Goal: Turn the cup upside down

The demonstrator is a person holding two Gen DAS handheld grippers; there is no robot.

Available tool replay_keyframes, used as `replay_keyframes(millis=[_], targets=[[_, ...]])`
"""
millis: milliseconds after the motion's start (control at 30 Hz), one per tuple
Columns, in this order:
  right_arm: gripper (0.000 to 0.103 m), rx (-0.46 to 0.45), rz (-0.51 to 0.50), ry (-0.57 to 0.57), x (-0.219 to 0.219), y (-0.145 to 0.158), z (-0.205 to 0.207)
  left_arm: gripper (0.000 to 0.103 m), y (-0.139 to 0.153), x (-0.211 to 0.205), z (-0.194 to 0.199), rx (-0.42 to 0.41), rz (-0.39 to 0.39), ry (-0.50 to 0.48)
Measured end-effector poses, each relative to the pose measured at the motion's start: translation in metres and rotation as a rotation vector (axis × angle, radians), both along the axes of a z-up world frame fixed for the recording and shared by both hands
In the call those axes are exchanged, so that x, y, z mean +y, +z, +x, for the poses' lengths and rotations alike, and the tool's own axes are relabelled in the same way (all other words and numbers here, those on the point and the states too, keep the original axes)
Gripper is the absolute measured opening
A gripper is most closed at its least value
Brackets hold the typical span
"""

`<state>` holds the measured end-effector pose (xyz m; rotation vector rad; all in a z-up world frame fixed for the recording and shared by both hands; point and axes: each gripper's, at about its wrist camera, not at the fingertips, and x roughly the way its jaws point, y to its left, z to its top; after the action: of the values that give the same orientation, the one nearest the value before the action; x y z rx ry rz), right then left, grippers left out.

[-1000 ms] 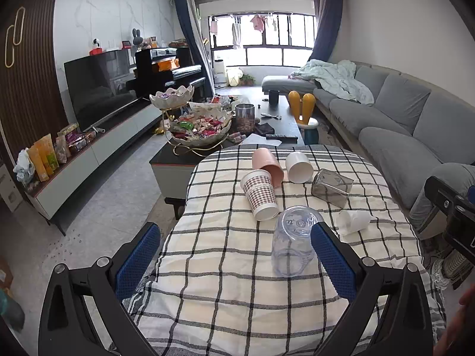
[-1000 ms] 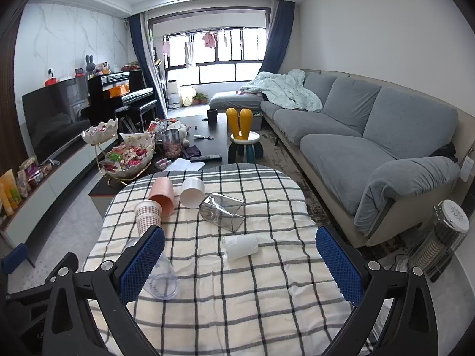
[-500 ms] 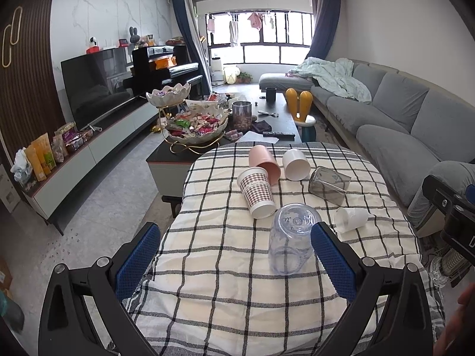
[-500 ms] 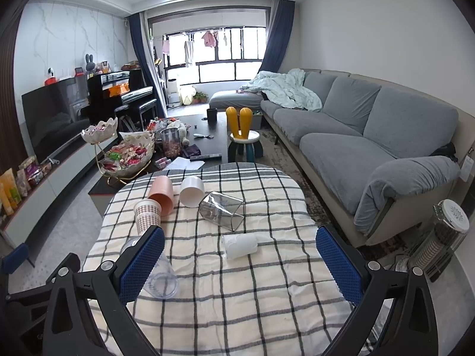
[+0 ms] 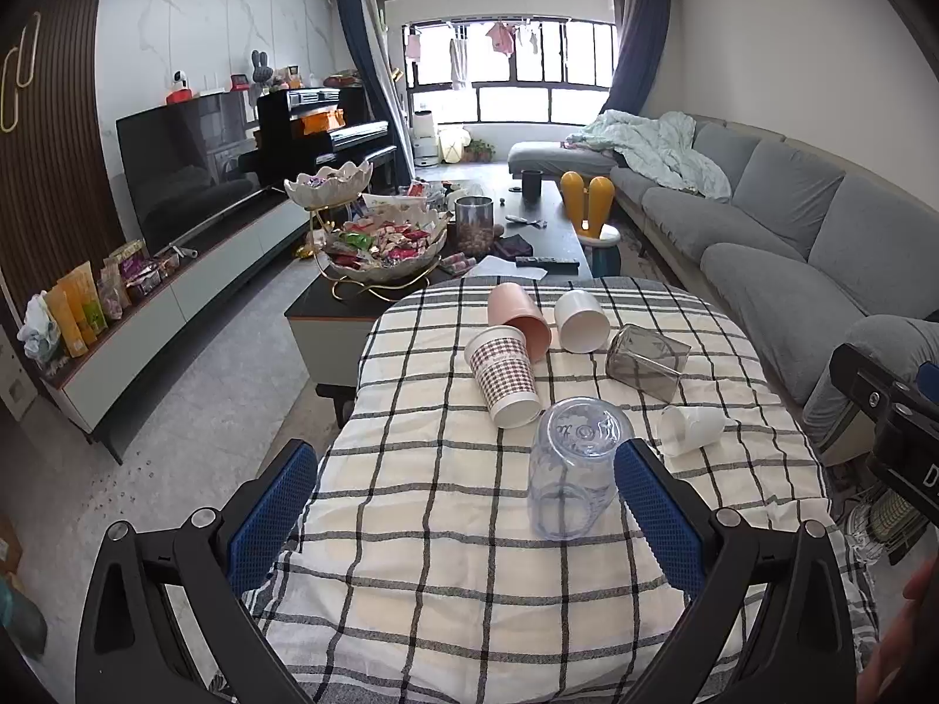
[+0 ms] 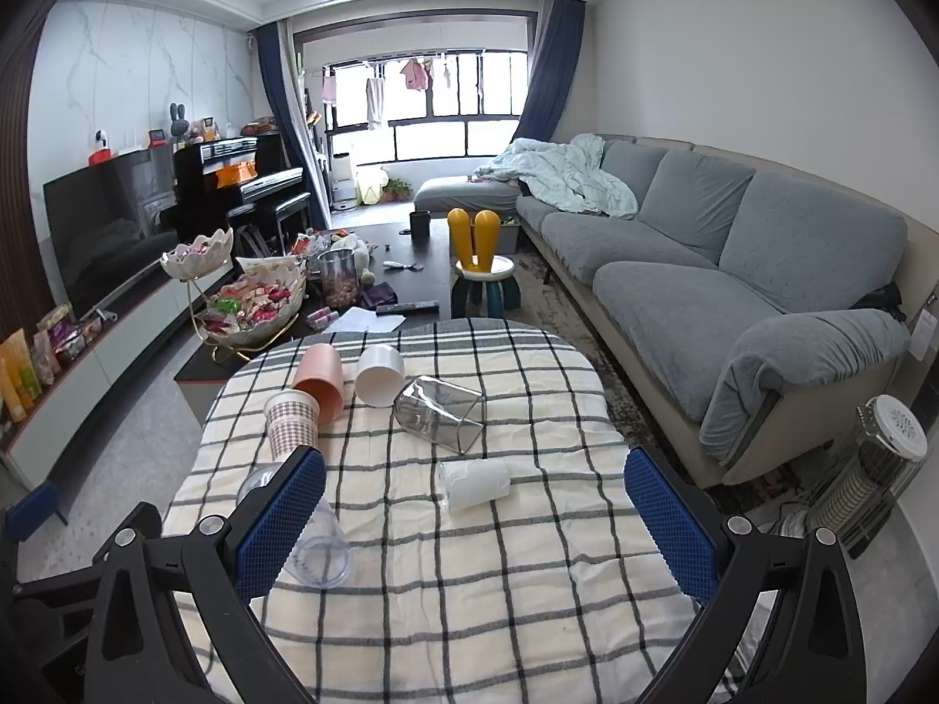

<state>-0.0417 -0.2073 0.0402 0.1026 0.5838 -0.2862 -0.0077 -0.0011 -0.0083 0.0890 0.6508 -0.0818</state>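
A clear plastic cup point(image 5: 572, 466) stands upside down on the checked tablecloth point(image 5: 446, 504), just inside the right finger of my open left gripper point(image 5: 466, 504). The cup is free of both pads. In the right wrist view the same cup point(image 6: 320, 540) shows partly behind the left pad of my open, empty right gripper point(image 6: 475, 519). A small white cup point(image 6: 475, 484) lies on its side between the right gripper's fingers, further out on the table.
Lying on their sides further back are a patterned paper cup point(image 5: 505, 375), a pink cup point(image 5: 519, 320), a white cup point(image 5: 581, 320) and a square clear glass point(image 5: 645, 361). A grey sofa point(image 6: 733, 270) runs along the right. A coffee table point(image 5: 411, 270) with snack bowls stands beyond.
The left gripper has drawn back and risen slightly, so the table and upside-down clear cup sit a little further off. The right gripper has hardly moved.
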Motion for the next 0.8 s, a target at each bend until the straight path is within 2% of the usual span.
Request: replay_keyframes(millis=[333, 800], targets=[[0.102, 0.002, 0.0, -0.001, -0.0006, -0.0001, 0.0007, 0.103, -0.0044, -0.0084, -0.0057, 0.006, -0.003, -0.036], [0.102, 0.002, 0.001, 0.0, 0.0003, -0.0012, 0.0002, 0.103, 0.0002, -0.0048, -0.0046, -0.004, 0.011, -0.009]])
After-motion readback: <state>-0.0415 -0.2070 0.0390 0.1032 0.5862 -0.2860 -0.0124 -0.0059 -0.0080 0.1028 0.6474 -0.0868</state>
